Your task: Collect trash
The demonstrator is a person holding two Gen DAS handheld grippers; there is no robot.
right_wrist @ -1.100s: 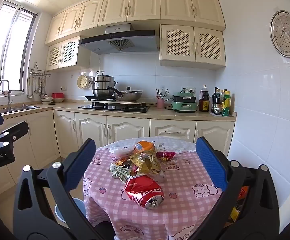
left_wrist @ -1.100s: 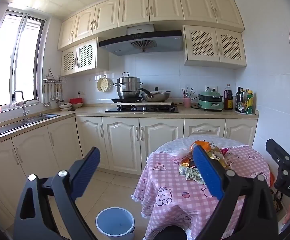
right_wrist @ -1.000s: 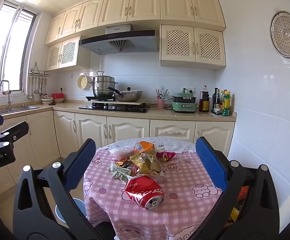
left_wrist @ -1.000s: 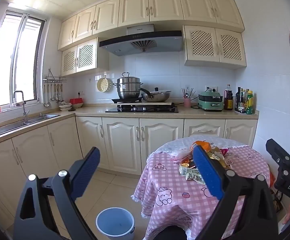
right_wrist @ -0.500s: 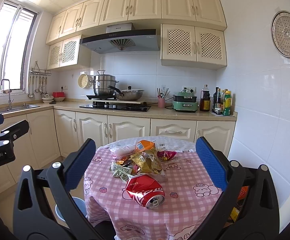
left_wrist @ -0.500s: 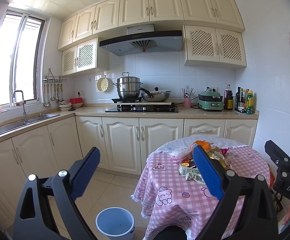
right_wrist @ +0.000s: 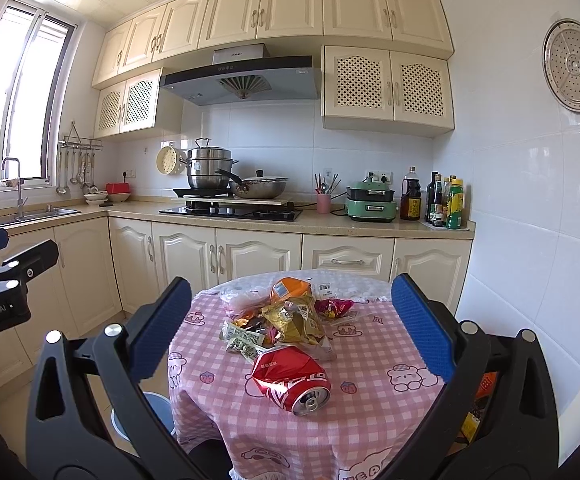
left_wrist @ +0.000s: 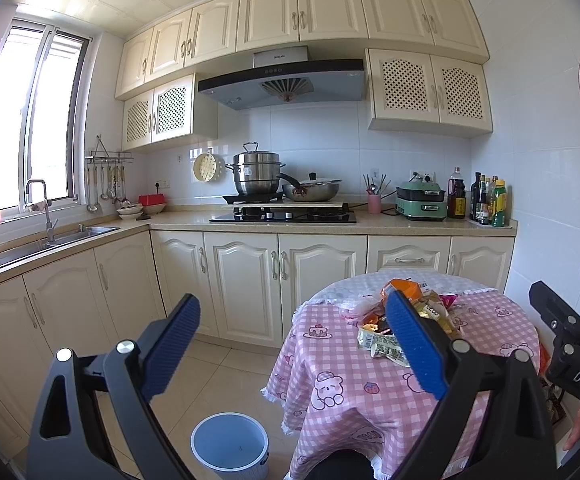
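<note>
Both tongs gaped wide and held nothing: the left tongs (left_wrist: 294, 344) hung over the floor beside the desk (right_wrist: 370, 408), the right tongs (right_wrist: 290, 328) faced it. The trash (right_wrist: 285, 320) (wrappers and a crushed can (right_wrist: 290, 378)) lay heaped on the desk; a bin (left_wrist: 229, 446) stood below.

A small round tabletop (right_wrist: 370, 412) is standing near the kitchen cabinets, draped in a pink checked cloth printed with bears. A crushed red can (right_wrist: 290, 378) is lying on its side toward the near edge, its open end facing forward. Just behind it, a heap of crumpled snack wrappers (right_wrist: 285, 318) is sitting mid-table. On the tiled floor (left_wrist: 209, 380) beside the table, a pale blue bin (left_wrist: 229, 446) is standing upright.
</note>
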